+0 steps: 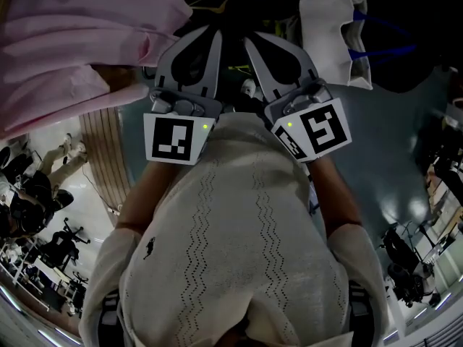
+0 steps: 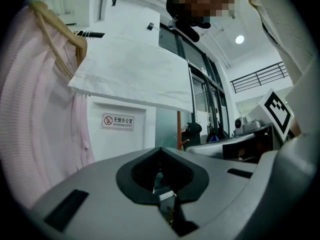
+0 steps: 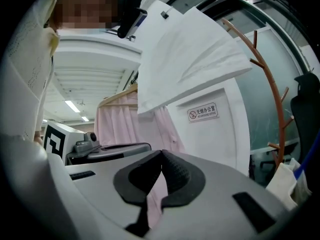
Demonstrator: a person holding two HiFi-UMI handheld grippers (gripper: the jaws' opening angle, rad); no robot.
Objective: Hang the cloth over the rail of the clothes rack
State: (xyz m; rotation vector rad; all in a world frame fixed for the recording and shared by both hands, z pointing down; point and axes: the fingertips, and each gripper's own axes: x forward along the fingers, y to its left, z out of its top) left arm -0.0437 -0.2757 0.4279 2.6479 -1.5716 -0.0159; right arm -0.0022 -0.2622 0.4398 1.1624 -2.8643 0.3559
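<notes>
Both grippers are held close together in front of the person's chest, pointing level. My left gripper [image 1: 214, 35] [image 2: 160, 150] is shut with nothing between its pads. My right gripper [image 1: 250, 43] [image 3: 161, 152] is shut too and holds nothing. A white cloth [image 2: 135, 69] [image 3: 190, 59] spreads flat above and ahead of both grippers; what carries it I cannot tell. To the left hangs a pink garment [image 1: 65, 42] [image 2: 35, 114] [image 3: 125, 121] on a wooden hanger [image 2: 60, 29], hooked on a dark rail [image 2: 90, 34].
A brown coat stand [image 3: 274, 94] rises at the right, with a white bag [image 1: 334, 27] [image 3: 284, 184] with blue handles by it. A white wall with a no-smoking sign [image 2: 118, 121] [image 3: 203, 112] is straight ahead. The person's cream knit shirt [image 1: 239, 237] fills the lower head view.
</notes>
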